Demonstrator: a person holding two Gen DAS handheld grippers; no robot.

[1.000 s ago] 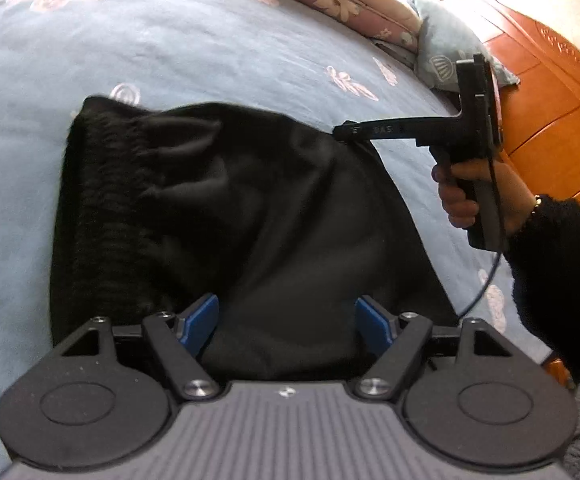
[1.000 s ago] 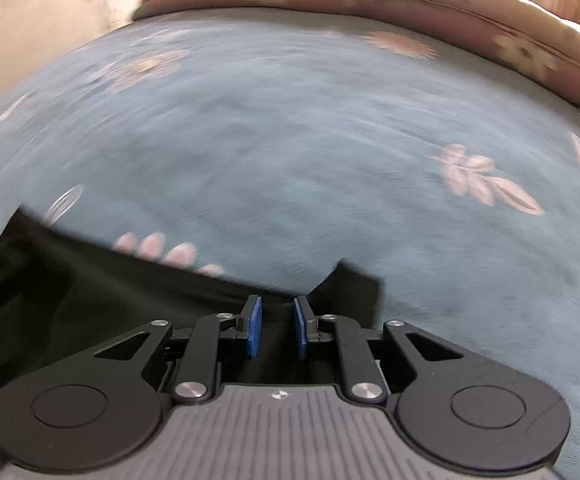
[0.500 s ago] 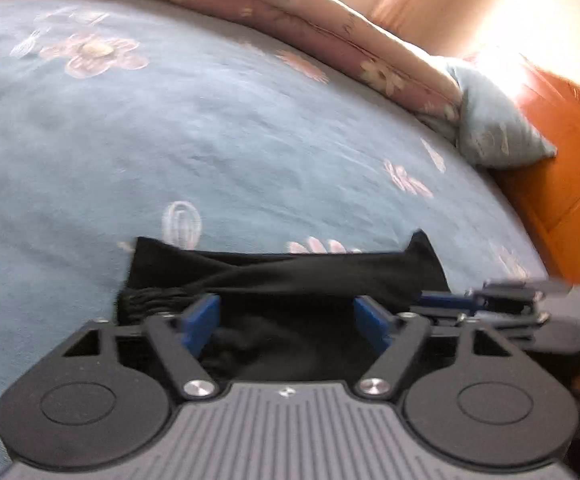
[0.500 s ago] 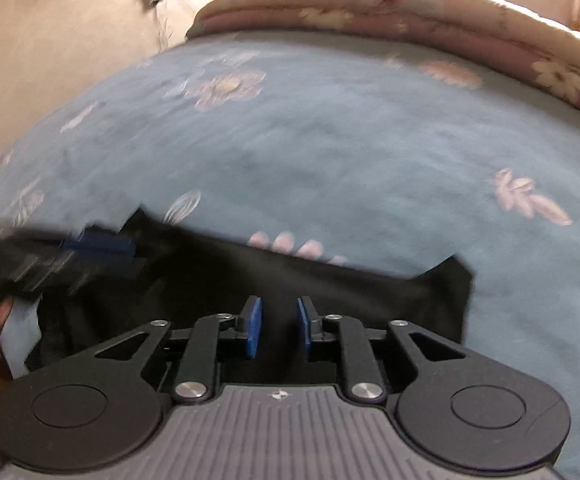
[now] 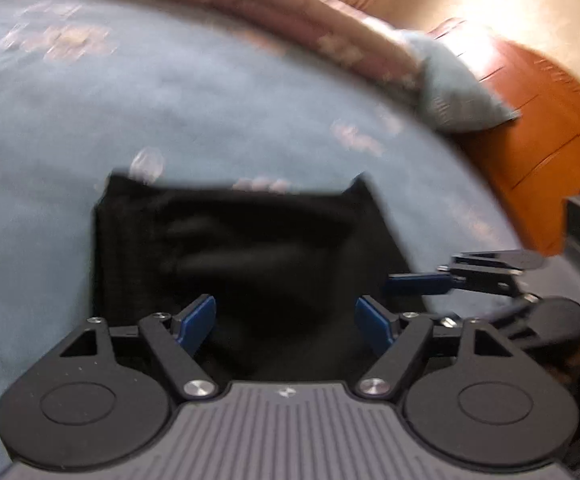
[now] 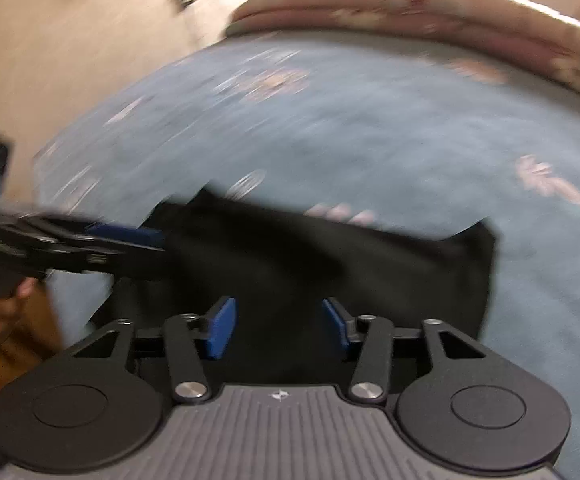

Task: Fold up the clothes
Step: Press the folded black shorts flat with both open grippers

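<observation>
A: Looking along the left gripper (image 5: pixel 285 322): jaws spread wide, blue pads clear of the cloth, nothing clasped. Folded black garment (image 5: pixel 241 248) lying flat just ahead of and between the fingers, on a blue bedspread (image 5: pixel 69 128) with pale pink flower prints.

B: Same from the right gripper (image 6: pixel 277 328): jaws parted, just been opening, cloth beneath and ahead of the pads but not pinched. Dark fabric (image 6: pixel 330 264) spreading forward from the fingertips, one corner poking up ahead and to the right.

A: Beyond the garment, past the jaws: a rolled pink floral quilt (image 5: pixel 290 28) along the far edge of the bed, a grey-blue pillow (image 5: pixel 454 88) off to the right, orange wooden panelling (image 5: pixel 538 128) behind that. Bright glare on the wall above.

B: Left of the right-hand jaws: the other gripper (image 6: pixel 69 244) reaching in sideways, a hand (image 6: pixel 5 308) wrapped around its grip. Beige wall (image 6: pixel 69 48) beyond the bed's edge. Much motion blur, finer print detail unreadable.
</observation>
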